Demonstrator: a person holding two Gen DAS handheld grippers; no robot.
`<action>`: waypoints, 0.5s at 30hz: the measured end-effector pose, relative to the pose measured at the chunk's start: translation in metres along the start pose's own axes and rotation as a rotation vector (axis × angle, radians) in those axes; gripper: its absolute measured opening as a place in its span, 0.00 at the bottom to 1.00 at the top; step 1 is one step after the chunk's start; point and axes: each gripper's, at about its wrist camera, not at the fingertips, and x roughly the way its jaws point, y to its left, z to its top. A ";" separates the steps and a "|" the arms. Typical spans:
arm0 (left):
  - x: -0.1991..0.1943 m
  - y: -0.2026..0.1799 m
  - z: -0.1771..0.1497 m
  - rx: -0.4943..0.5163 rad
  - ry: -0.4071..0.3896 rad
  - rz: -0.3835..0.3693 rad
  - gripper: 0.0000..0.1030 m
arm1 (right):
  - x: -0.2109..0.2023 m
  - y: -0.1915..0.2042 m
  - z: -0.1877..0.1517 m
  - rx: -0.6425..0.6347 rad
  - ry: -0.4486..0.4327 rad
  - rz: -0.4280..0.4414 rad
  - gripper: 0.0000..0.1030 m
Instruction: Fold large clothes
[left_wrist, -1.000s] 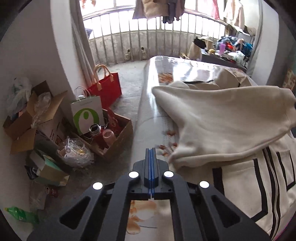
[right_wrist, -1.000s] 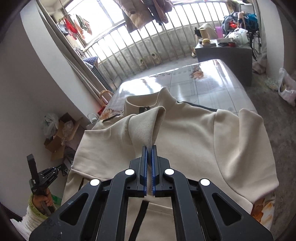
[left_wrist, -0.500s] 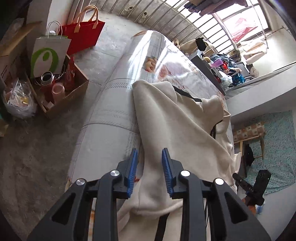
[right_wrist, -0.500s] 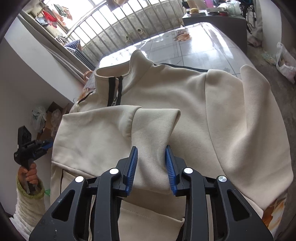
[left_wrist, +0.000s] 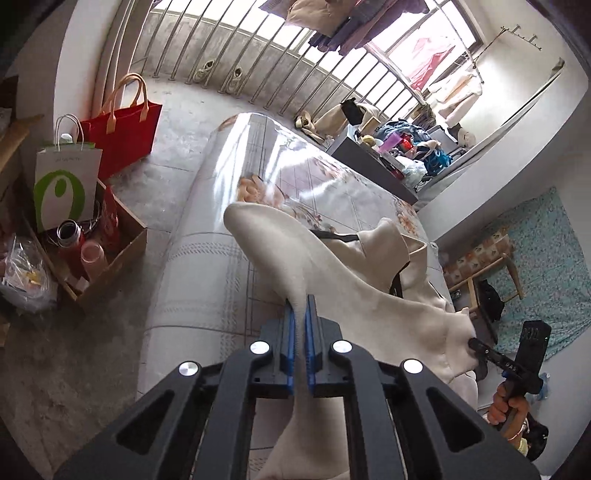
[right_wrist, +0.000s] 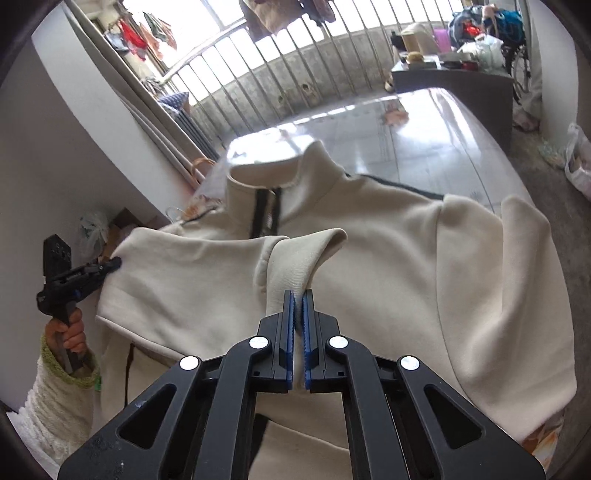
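A long table (right_wrist: 436, 147) under a glossy flower-printed cover fills the middle of the room, its far end toward a barred balcony railing (right_wrist: 280, 74). A cream zip-neck jacket (right_wrist: 388, 258) lies spread front-up over the near half of the table, its stand-up collar (right_wrist: 269, 166) toward the far end and its one sleeve reaching the table's right edge in the right wrist view. The other sleeve (right_wrist: 207, 266) is lifted across the chest. The right gripper (right_wrist: 298, 295) has just been closing and is now clamped on the ribbed cuff (right_wrist: 295, 258) of that sleeve, cloth showing between the blue pads. The left gripper (left_wrist: 300, 301) has likewise just been closing and now pinches the sleeve's upper fold near the shoulder, by the table's left edge, the fabric drawn taut between the two tongs. On the floor past that left edge stand a red tote bag (left_wrist: 125, 122), a white paper bag with a green ring (left_wrist: 62, 184), and a cardboard box (left_wrist: 110, 258) holding bottles. A dark cabinet (left_wrist: 369, 170) piled with clutter stands beyond the table's far corner.
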 end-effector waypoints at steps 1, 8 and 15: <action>0.003 0.009 0.000 -0.025 0.011 0.003 0.04 | 0.001 0.001 0.002 -0.004 -0.008 -0.002 0.02; 0.027 0.039 -0.016 -0.125 0.085 0.009 0.08 | 0.054 -0.028 -0.004 0.031 0.122 -0.127 0.03; -0.001 0.006 -0.047 0.024 0.152 0.054 0.27 | 0.056 -0.031 -0.004 0.032 0.178 -0.138 0.25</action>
